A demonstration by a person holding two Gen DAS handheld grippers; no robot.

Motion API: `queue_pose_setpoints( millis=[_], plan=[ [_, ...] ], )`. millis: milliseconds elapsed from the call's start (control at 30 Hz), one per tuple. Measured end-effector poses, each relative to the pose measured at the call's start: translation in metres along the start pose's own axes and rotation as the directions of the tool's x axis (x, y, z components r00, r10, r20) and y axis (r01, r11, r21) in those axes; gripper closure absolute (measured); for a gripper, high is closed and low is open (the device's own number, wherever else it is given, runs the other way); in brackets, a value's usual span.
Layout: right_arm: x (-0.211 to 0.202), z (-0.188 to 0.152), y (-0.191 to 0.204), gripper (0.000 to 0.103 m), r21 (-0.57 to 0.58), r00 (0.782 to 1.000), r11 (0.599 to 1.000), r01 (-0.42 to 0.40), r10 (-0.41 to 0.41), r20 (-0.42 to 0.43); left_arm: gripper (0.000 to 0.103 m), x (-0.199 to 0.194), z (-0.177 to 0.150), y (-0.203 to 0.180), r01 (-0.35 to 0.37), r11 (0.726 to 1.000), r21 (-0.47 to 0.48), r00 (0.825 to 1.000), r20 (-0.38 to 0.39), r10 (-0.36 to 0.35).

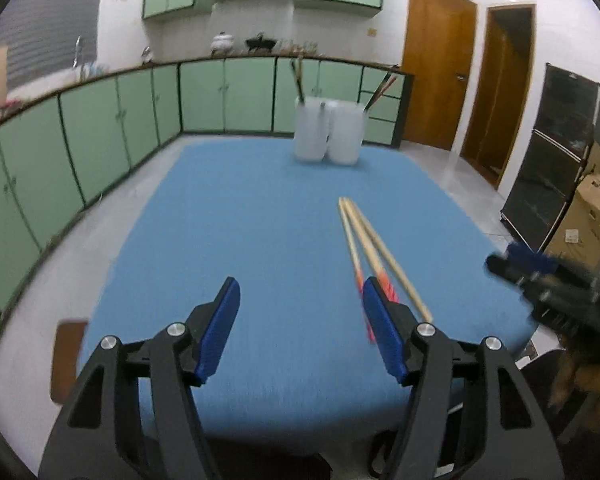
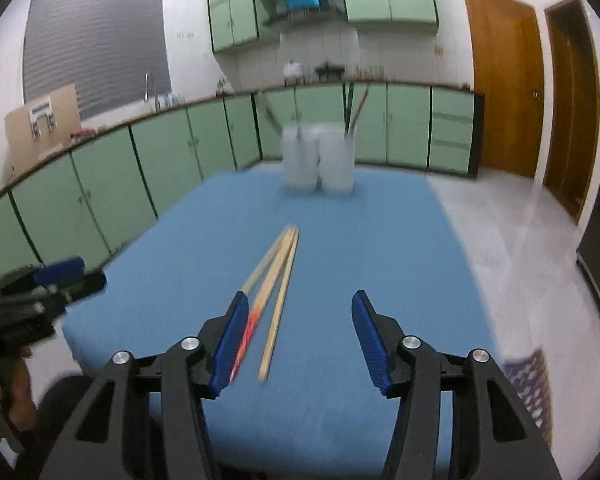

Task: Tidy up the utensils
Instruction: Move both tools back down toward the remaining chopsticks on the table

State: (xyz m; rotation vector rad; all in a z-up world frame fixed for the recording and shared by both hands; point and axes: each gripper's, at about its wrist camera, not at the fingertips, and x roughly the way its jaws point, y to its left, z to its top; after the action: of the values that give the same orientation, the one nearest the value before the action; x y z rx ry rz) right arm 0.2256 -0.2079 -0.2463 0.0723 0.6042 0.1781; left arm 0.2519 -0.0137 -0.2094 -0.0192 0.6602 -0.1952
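No legible text, label, brand, number or sign in either view. Cardboard box [image 1: 592, 220] at the right edge of the left wrist view carries a small pale sticker, too blurred to read.

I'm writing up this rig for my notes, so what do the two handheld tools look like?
Both match. The left tool and the right tool each have matte black angular plastic linkage arms with triangular cut-outs and round silver pivot bolts. Each finger ends in a ribbed royal-blue pad. No cables or printed markings show. The hands are too blurred to make out any sleeve.
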Motion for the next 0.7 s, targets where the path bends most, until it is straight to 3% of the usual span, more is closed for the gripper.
queue_pose_setpoints(
  millis=[200, 600, 700],
  plan=[
    [0.029, -0.037, 0.011, 0.062, -0.015, 0.998, 1.000, -0.010, 0.009, -0.059, 0.041, 0.000, -0.018, 0.006, -0.014, 1.000, -0.015, 1.000, -0.016, 0.014],
    [0.056, -0.035, 0.006, 0.068, -0.019, 0.997, 1.000, 0.004, -0.005, -0.074, 0.041, 0.012, -0.022, 0.006, -0.018, 1.000, -0.010, 0.999, -0.039, 0.017],
    [0.059, -0.033, 0.004, 0.074, -0.024, 0.997, 1.000, 0.013, -0.015, -0.071, 0.041, 0.020, -0.021, 0.004, -0.010, 1.000, -0.012, 0.998, -0.054, 0.009]
  ],
)
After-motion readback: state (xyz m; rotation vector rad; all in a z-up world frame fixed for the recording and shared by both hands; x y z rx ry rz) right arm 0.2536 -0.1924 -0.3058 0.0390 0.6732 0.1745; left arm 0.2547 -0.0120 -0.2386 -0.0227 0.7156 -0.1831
